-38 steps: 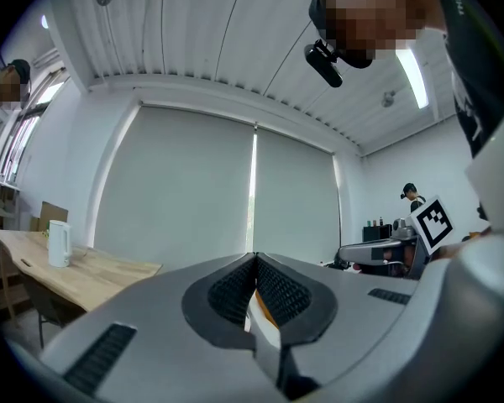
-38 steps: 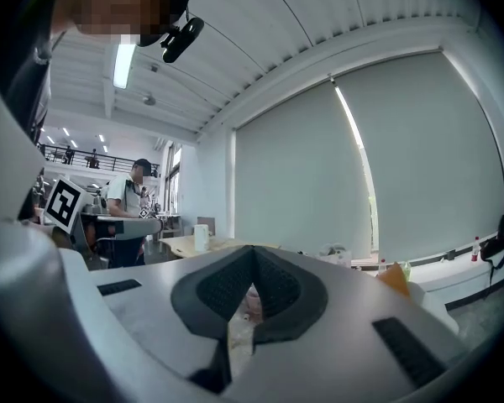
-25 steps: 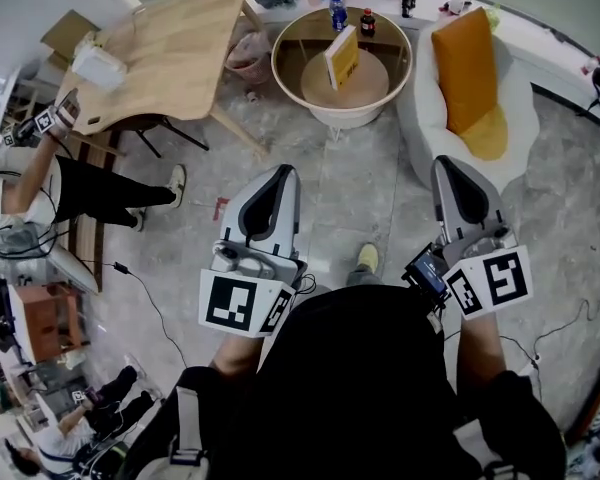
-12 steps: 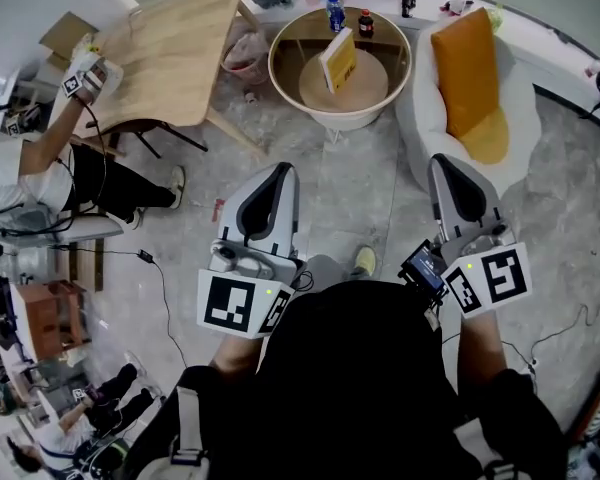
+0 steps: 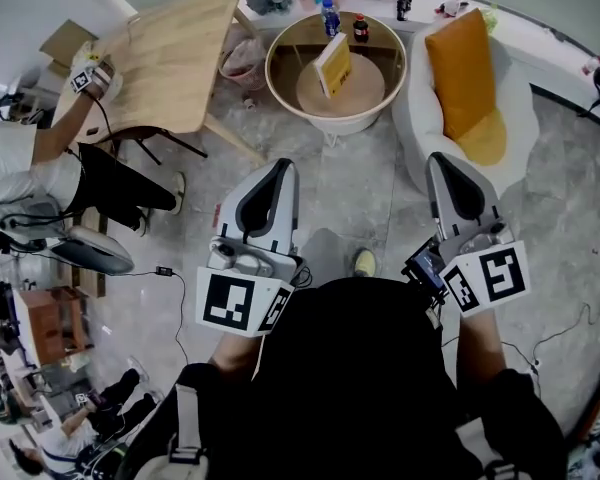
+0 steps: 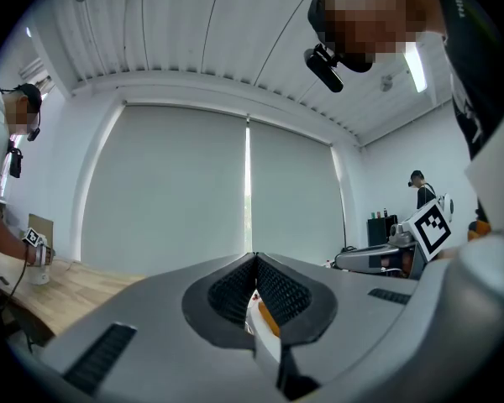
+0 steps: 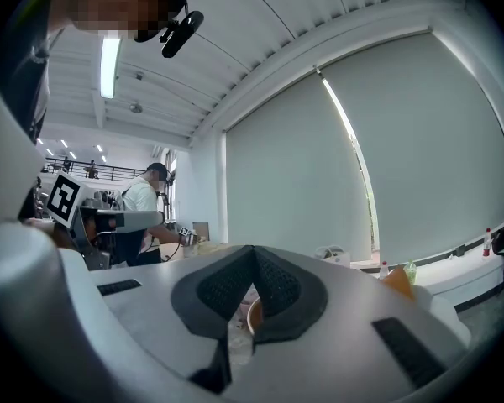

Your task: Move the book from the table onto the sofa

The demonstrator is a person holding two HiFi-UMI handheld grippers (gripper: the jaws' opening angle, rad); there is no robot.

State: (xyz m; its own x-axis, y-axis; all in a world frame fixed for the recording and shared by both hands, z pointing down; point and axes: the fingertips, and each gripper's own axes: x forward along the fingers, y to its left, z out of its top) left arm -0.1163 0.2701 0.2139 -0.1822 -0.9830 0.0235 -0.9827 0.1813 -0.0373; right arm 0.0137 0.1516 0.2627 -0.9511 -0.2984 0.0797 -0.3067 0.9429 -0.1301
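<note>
Two clenched, empty pairs, left tongs (image 5: 278, 171) and right tongs (image 5: 443, 161), book (image 5: 333, 63) on round table (image 5: 335, 118) well ahead

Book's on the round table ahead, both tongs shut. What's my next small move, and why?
Probably step closer, opening the right tongs: the book stands on the round table, far beyond them and the left tongs, both shut and empty; the sofa sits at its right.
</note>
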